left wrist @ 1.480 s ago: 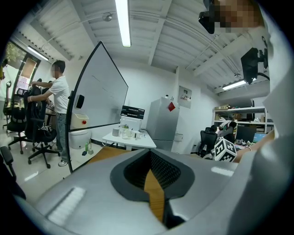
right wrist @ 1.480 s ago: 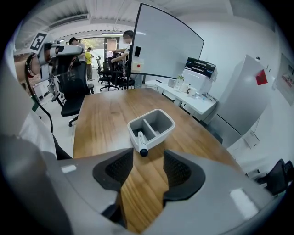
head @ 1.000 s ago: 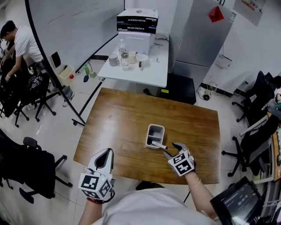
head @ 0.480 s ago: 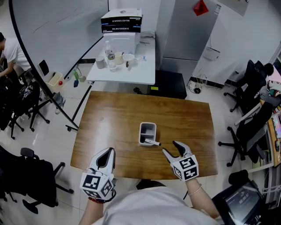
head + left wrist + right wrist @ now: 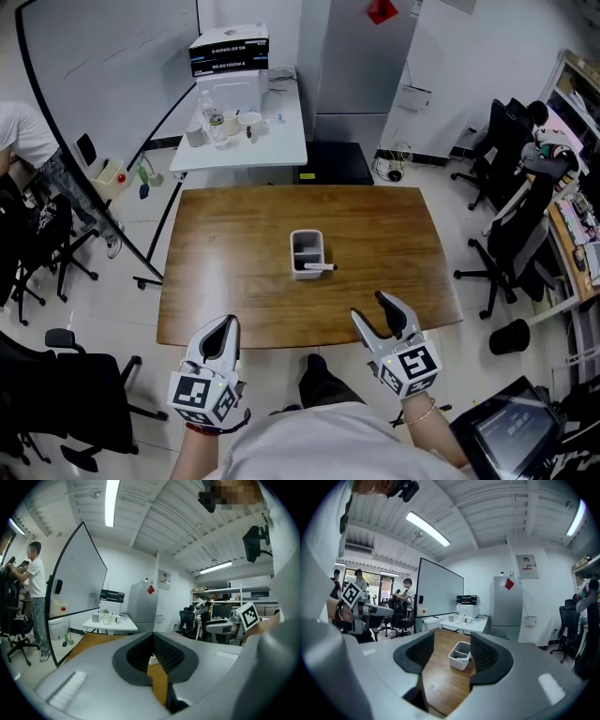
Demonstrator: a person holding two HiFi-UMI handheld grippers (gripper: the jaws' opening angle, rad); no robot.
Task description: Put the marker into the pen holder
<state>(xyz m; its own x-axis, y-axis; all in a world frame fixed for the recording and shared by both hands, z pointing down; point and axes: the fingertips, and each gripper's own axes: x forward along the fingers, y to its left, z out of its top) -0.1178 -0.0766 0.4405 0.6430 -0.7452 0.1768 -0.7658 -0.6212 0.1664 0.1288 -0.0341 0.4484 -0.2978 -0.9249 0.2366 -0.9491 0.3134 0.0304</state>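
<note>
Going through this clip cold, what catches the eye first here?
A white pen holder sits alone in the middle of the wooden table, with the marker lying across its near end, one tip poking past the rim. Both grippers hang at the table's near edge: the left gripper shut, the right gripper with wide jaws that are closing, nothing between them.

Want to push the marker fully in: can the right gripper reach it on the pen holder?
Probably yes. The right gripper, its empty jaws closing, faces the marker lying over the pen holder rim, across bare table; nothing stands between.
</note>
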